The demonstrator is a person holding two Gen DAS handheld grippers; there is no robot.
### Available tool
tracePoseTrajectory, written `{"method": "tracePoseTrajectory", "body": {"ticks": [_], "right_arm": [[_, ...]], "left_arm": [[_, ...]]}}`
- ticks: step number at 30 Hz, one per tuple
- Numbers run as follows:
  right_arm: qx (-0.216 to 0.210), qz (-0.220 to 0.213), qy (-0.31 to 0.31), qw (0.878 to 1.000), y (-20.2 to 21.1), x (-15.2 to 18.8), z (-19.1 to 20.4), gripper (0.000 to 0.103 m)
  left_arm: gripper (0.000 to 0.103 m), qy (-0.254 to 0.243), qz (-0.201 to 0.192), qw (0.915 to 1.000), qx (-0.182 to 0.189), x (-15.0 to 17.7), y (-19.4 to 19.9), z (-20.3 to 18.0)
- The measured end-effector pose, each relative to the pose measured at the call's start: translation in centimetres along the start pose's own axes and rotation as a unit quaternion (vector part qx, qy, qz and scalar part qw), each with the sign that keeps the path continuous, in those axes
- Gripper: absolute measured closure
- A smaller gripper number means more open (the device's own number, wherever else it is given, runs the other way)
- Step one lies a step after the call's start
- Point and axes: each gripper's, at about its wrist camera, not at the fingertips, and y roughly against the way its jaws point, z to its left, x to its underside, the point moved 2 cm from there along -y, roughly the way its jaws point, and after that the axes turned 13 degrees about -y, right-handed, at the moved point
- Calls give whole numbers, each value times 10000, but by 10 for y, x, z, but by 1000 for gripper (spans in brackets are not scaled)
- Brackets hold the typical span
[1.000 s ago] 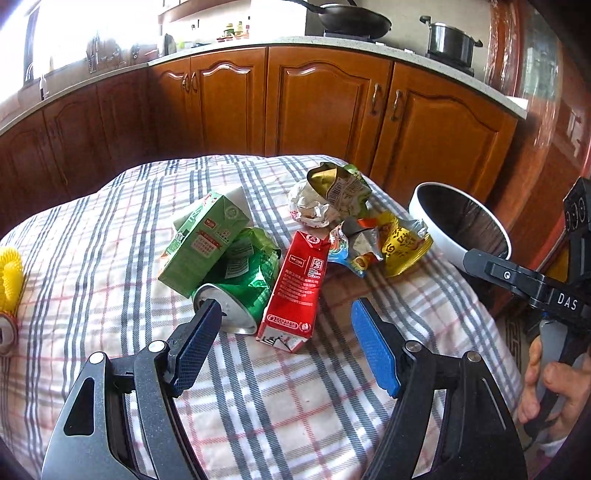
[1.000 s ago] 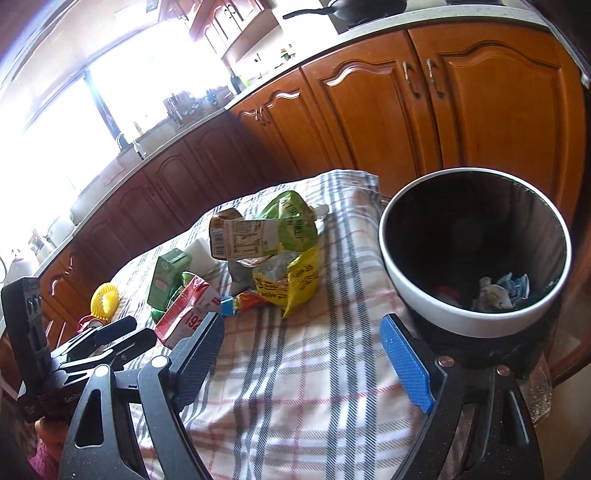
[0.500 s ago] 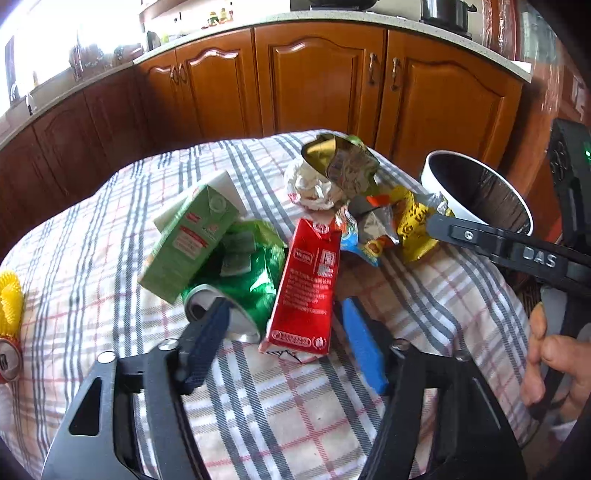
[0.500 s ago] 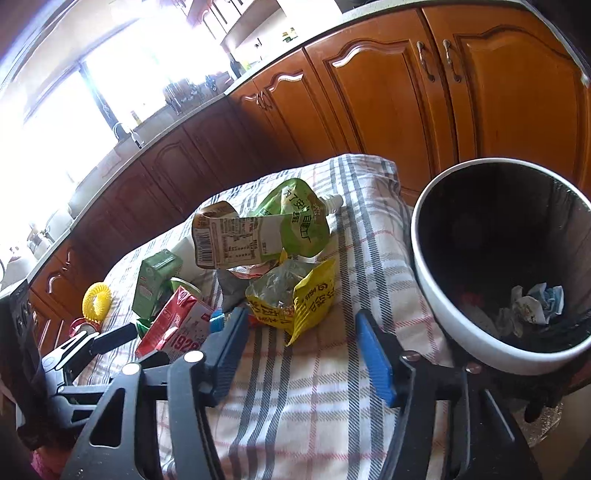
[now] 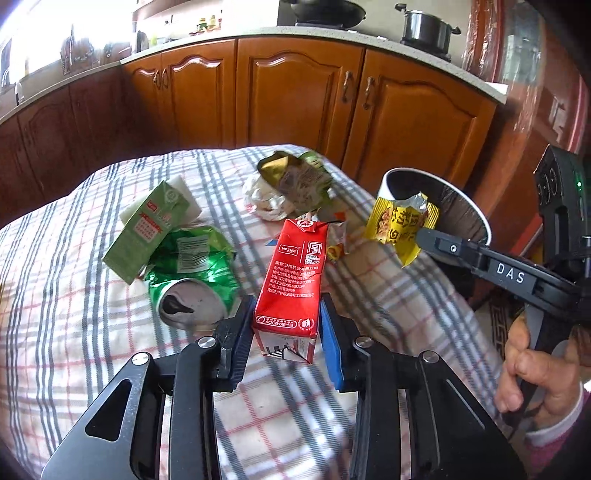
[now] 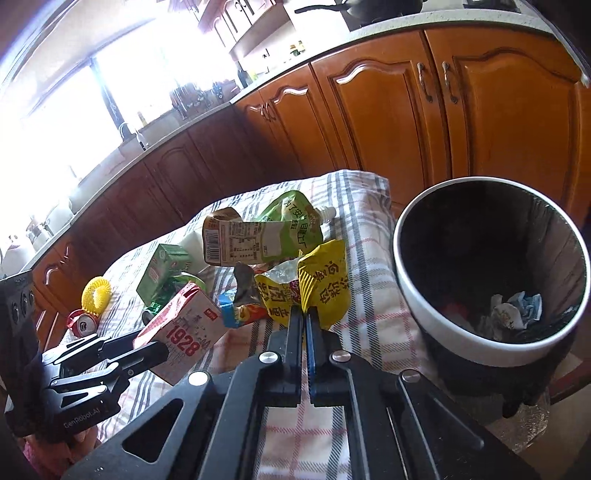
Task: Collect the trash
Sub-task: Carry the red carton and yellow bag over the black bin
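Left wrist view: my left gripper (image 5: 286, 334), jaws just closing, clamps the red milk carton (image 5: 293, 280) on the checked cloth (image 5: 66, 314). My right gripper (image 6: 306, 319) has pinched the yellow snack wrapper (image 6: 321, 286) beside the bin (image 6: 417, 317), ready to drop.

This is a home kitchen. A run of reddish-brown wooden base cabinets with arched door panels (image 5: 299, 96) fills the background, topped by a pale speckled stone countertop (image 5: 424, 59). On that countertop stand a steel lidded pot (image 5: 424, 26) and, to its left, a dark frying pan (image 5: 325, 9). Farther left along the counter, a faucet (image 6: 129, 134) stands below a bright window (image 6: 55, 110).
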Motion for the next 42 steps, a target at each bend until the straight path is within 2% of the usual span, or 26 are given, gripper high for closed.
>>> {"method": "tracePoseTrajectory", "body": {"ticks": [12, 27, 42], "right_arm": [[168, -263, -218, 9993, 37, -1, -29, 101], [397, -579, -443, 9965, 67, -12, -64, 101], [598, -690, -558, 9943, 73, -30, -95, 101]], "left_arm": [[71, -158, -347, 9988, 318, -25, 16, -37], [71, -437, -427, 9964, 593, -60, -3, -80], [71, -682, -387, 9941, 753, -89, -32, -107]]}}
